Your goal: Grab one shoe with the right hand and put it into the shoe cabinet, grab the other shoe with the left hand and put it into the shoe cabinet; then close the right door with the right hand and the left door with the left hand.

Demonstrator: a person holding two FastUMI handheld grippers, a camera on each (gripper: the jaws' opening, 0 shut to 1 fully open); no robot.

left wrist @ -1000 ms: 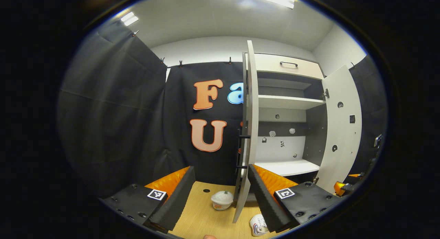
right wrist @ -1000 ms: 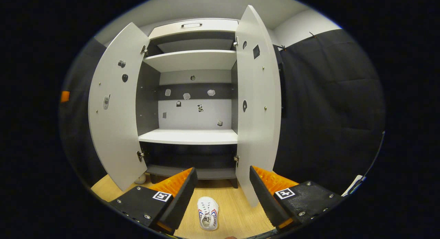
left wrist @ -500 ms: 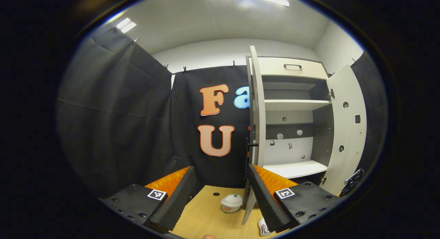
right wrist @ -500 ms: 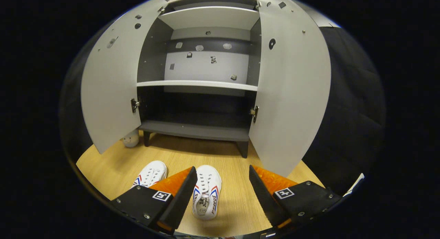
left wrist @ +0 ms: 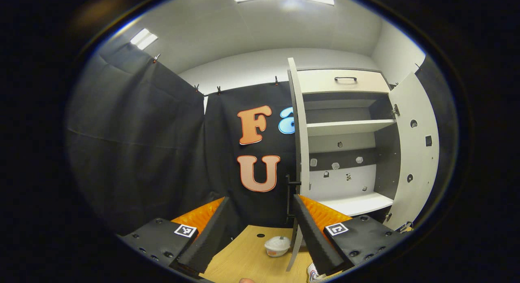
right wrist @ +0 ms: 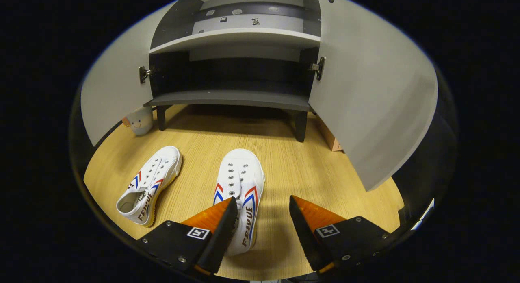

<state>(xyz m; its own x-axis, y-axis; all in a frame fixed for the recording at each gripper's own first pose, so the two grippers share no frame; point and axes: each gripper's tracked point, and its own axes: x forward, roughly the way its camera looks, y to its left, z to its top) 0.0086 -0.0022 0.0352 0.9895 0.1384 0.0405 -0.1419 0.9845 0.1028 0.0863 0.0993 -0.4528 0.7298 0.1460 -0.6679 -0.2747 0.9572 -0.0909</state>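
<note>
Shoes lie side by side on the wooden floor [right wrist: 284, 161] in front of the shoe cabinet [right wrist: 231, 98] in the right gripper view: one white shoe [right wrist: 239, 193] with red and blue stripes points its toe toward the cabinet, and the other shoe [right wrist: 148, 185] lies to its left, apart from it and angled. The right gripper [right wrist: 263, 226] hangs just above the nearer shoe with its fingers spread wide; one finger [right wrist: 221, 234] overlaps the shoe's heel part, the other stands over bare floor, and neither clearly presses on it. Both cabinet doors stand open, the right door [right wrist: 369, 96] and the left door [right wrist: 109, 100] swung outward, with the dark bottom compartment between them. A small pale cup [right wrist: 140, 120] sits by the cabinet's left leg. In the left gripper view the left gripper [left wrist: 262, 230] is raised, fingers wide and holding nothing, facing the edge of the left door [left wrist: 300, 161]; the cup [left wrist: 277, 246] sits on the floor below.
</note>
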